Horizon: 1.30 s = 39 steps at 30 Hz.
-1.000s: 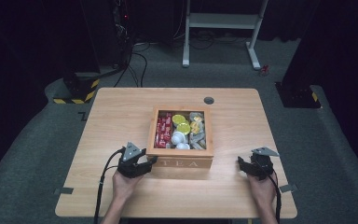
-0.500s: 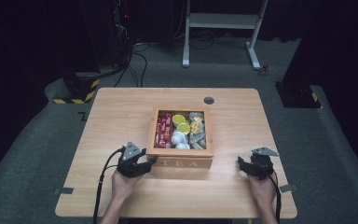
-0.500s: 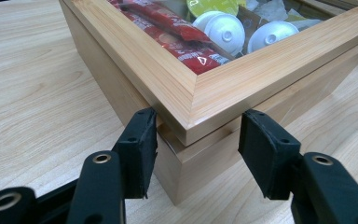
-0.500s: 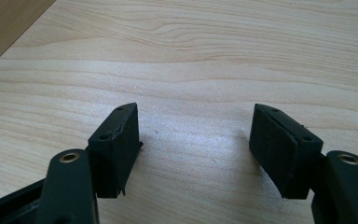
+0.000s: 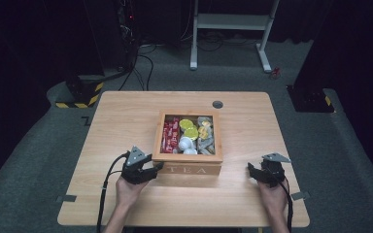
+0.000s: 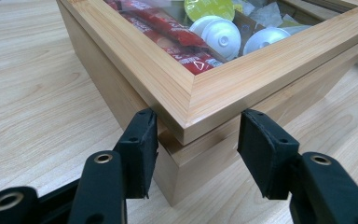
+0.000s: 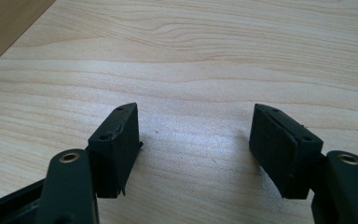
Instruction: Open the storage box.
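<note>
One wooden tea box (image 5: 188, 162) sits mid-table (image 5: 126, 111), holding two yellow-green pods (image 5: 188, 128), two white pods (image 5: 186, 144) and red sachets (image 5: 169, 137). My left gripper (image 6: 193, 144) straddles its near corner, fingers (image 6: 137, 149) just been closing; I can't tell if they're pressing yet. My right gripper (image 7: 196, 149) rests well apart, fingers spread over bare table.

Your two handheld grippers

Black left gripper (image 5: 156, 167) and right gripper (image 5: 250, 170): grey triangular top plates, brass-ringed screws, trailing black cables.
</note>
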Each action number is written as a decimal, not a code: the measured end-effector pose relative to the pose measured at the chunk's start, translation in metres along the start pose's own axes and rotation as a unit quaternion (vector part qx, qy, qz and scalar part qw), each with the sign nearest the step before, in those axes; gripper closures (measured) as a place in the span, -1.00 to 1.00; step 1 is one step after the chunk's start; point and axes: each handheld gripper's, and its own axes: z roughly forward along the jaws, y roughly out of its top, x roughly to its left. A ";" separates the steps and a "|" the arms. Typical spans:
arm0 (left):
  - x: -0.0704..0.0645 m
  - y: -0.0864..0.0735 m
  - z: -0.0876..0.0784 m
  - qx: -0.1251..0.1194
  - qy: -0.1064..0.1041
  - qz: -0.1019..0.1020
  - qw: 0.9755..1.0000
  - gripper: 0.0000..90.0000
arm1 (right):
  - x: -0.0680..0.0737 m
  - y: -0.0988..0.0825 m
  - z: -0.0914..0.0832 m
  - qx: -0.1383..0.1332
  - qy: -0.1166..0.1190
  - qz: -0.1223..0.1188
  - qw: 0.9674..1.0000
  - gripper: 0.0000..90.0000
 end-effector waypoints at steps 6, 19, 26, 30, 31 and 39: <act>0.000 0.002 -0.002 -0.006 0.001 -0.002 1.000 0.08 | 0.000 0.000 0.000 0.000 0.000 0.000 1.000 -0.26; 0.001 0.009 -0.006 -0.013 -0.001 -0.005 1.000 0.11 | 0.000 0.000 0.000 0.000 0.000 0.000 1.000 -0.26; 0.002 0.013 -0.009 -0.016 -0.002 -0.009 1.000 0.14 | 0.000 0.000 0.000 0.000 0.000 0.000 1.000 -0.26; 0.004 0.017 -0.011 -0.021 -0.005 -0.012 1.000 0.15 | 0.000 0.000 0.000 0.000 0.000 0.000 1.000 -0.26; 0.004 0.017 -0.011 -0.021 -0.005 -0.012 1.000 0.15 | 0.000 0.000 0.000 0.000 0.000 0.000 1.000 -0.26; 0.006 0.023 -0.014 -0.026 -0.010 -0.019 0.999 0.17 | 0.000 0.000 0.000 0.000 0.000 0.000 1.000 -0.26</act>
